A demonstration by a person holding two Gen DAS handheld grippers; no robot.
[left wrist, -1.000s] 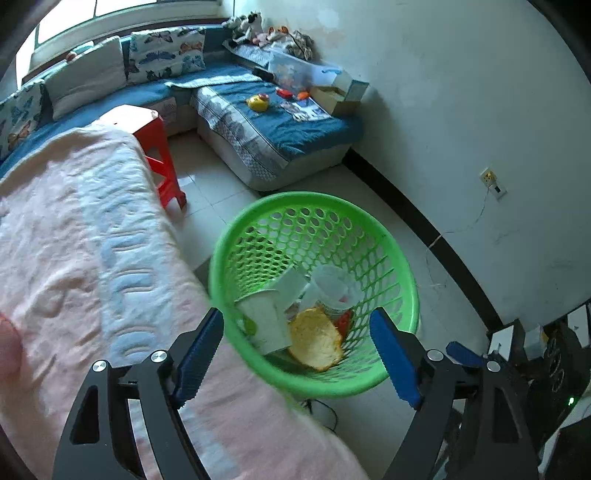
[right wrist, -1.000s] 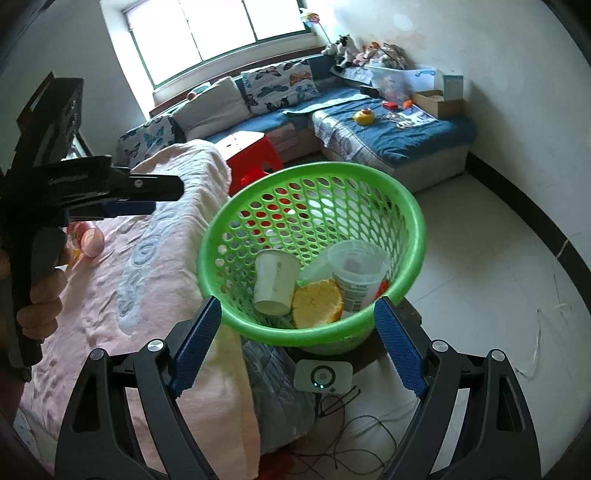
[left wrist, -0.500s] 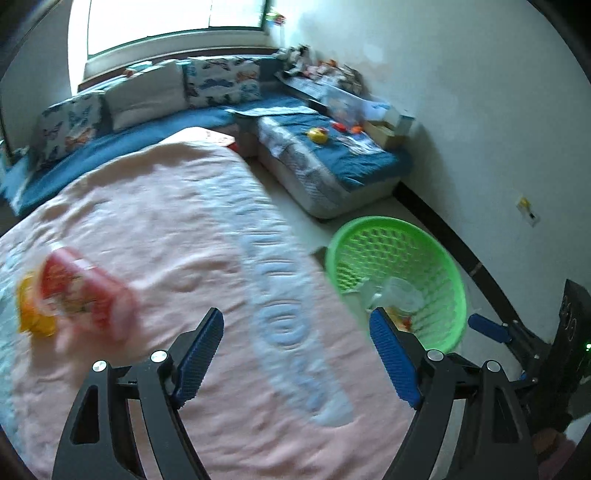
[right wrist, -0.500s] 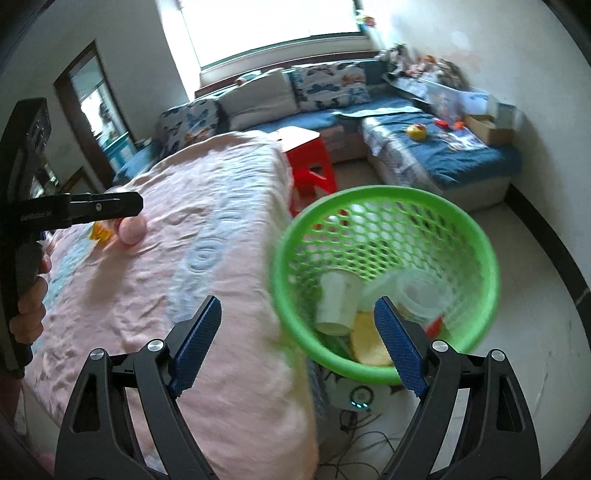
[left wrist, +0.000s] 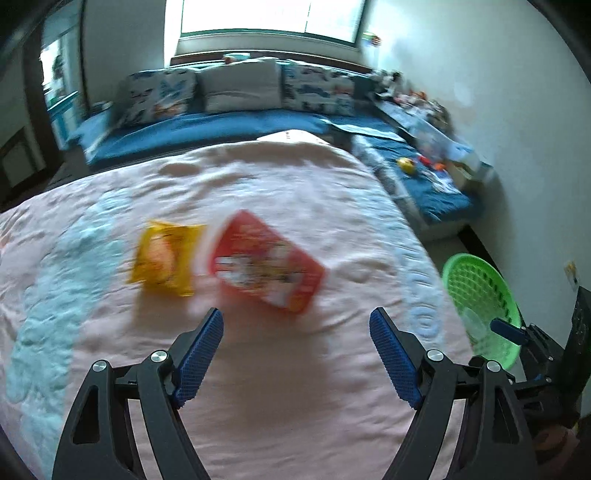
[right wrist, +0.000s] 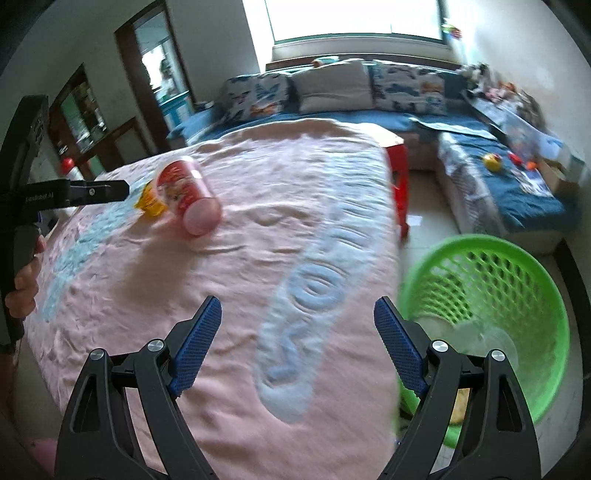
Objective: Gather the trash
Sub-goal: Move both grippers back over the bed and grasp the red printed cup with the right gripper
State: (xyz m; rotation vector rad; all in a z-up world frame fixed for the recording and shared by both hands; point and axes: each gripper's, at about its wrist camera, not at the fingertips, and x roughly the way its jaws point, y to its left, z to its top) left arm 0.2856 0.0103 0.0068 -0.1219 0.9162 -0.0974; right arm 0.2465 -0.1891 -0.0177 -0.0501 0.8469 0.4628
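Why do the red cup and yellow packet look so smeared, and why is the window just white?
Left wrist view: the red cup and yellow packet are motion-blurred, while the left tool stays sharp. Right wrist view: the green basket rim smears too. In both, the window is blown out by daylight, and the fisheye bends the walls.

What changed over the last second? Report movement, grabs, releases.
The left tool swung away from the green basket to face the red cup and yellow wrapper on the pink bed. The right tool also turned toward the bed, basket now at its right. Nothing grabbed or released; both tools stayed open and empty.
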